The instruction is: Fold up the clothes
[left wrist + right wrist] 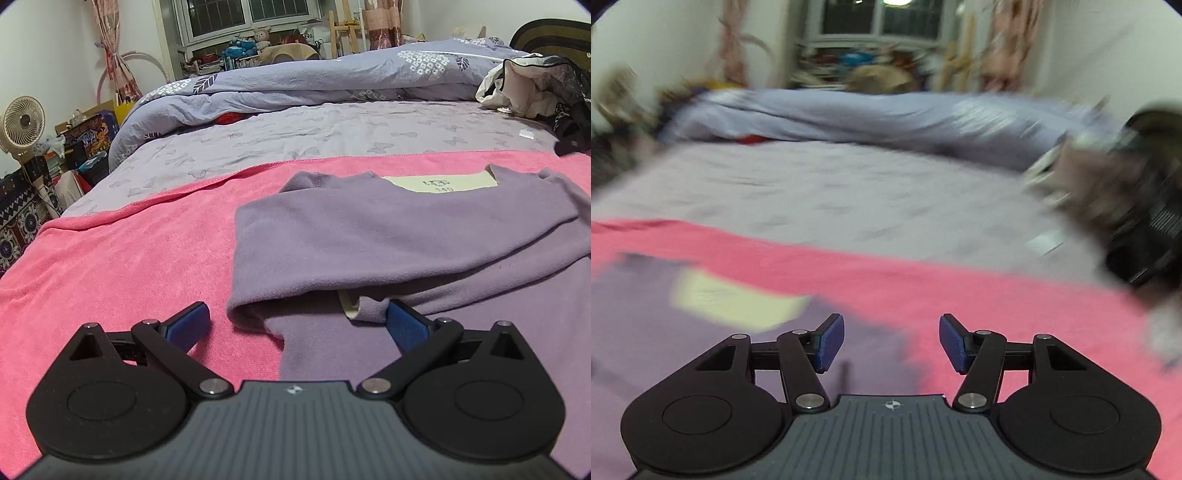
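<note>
A lilac fleece top [388, 236] lay partly folded on a pink towel [122, 258] spread across the near end of a bed, its cream neck label [439, 182] toward twelve o'clock and one sleeve doubled across the body. The left gripper [295, 319] was tilted down over the garment's near edge, its jaws spread wide; the blue pad at three o'clock touched a small fold of fleece beside a cream tag [349, 304], while the pad at nine o'clock stood over bare towel, so nothing was pinched between them. The right gripper [892, 341], seen through a heavily smeared view, angled downward above the towel with its jaws about half apart and empty; the top [646, 325] sat at its eight o'clock, the label [735, 302] a pale blur. Beyond the towel stretched a lavender sheet [295, 136] printed with butterflies and, toward twelve o'clock, a bunched quilt [314, 77]. A heap of dark and cream clothes [535, 92] sat at two o'clock, and a small fan [24, 122] stood at nine o'clock beside the bed.
</note>
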### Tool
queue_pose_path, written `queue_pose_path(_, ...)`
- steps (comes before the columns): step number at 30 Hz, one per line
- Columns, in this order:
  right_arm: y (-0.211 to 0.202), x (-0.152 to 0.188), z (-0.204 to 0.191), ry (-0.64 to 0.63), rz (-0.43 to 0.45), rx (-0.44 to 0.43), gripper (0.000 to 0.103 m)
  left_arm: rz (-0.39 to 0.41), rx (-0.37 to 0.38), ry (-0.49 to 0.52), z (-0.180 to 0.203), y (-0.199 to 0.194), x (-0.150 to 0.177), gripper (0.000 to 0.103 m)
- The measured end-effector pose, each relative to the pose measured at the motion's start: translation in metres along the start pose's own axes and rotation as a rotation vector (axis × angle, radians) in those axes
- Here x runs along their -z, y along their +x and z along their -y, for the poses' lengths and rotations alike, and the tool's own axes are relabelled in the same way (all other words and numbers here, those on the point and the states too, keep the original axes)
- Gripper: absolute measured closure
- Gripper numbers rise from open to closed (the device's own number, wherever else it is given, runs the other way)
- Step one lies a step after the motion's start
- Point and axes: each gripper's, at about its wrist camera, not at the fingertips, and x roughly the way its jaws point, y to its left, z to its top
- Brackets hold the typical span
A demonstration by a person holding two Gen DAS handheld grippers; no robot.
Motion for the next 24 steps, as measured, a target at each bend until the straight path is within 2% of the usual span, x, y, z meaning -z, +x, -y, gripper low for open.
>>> queue_pose_path(5, -0.003, 0.032, -0.041, -0.028, -0.092, -0.041, 0.045, -0.001, -0.002, 0.002, 0.001, 0.000, 0.000, 0.000)
queue_pose_path(7, -0.001, 0.041, -0.045, 0.037, -0.112, -0.029, 0.044, -0.002, -0.002, 0.001, 0.001, -0.001, -0.001, 0.000)
queue_pose_path(10, 0.002, 0.044, -0.038, 0.205, -0.088, -0.055, 0.045, -0.002, -0.003, 0.002, 0.002, -0.001, -0.001, 0.000)
queue_pose_path(11, 0.004, 0.043, -0.037, 0.249, -0.083, -0.064, 0.055, -0.001, -0.004, 0.002, 0.002, -0.001, -0.001, 0.000)
queue_pose_path(12, 0.006, 0.041, -0.040, 0.264, -0.085, -0.069, 0.073, -0.001, -0.003, 0.002, 0.002, -0.001, -0.001, 0.000)
queue_pose_path(14, 0.008, 0.036, -0.046, 0.287, -0.088, -0.079, 0.091, -0.002, -0.002, 0.001, 0.002, 0.000, -0.001, 0.000)
queue_pose_path(19, -0.017, 0.021, -0.048, 0.247, -0.018, -0.036, 0.095, -0.002, -0.002, 0.001, 0.002, 0.000, -0.002, 0.000)
queue_pose_path(22, -0.039, 0.017, -0.041, 0.197, 0.073, 0.089, 0.095, 0.000, -0.005, 0.005, 0.003, 0.000, -0.002, 0.000)
queue_pose_path(23, -0.043, 0.019, -0.039, 0.178, 0.088, 0.126, 0.095, 0.000, -0.006, 0.006, 0.003, 0.000, -0.002, 0.000)
queue_pose_path(24, -0.040, 0.023, -0.035, 0.170, 0.064, 0.136, 0.095, 0.000, -0.006, 0.005, 0.003, 0.000, -0.002, 0.000)
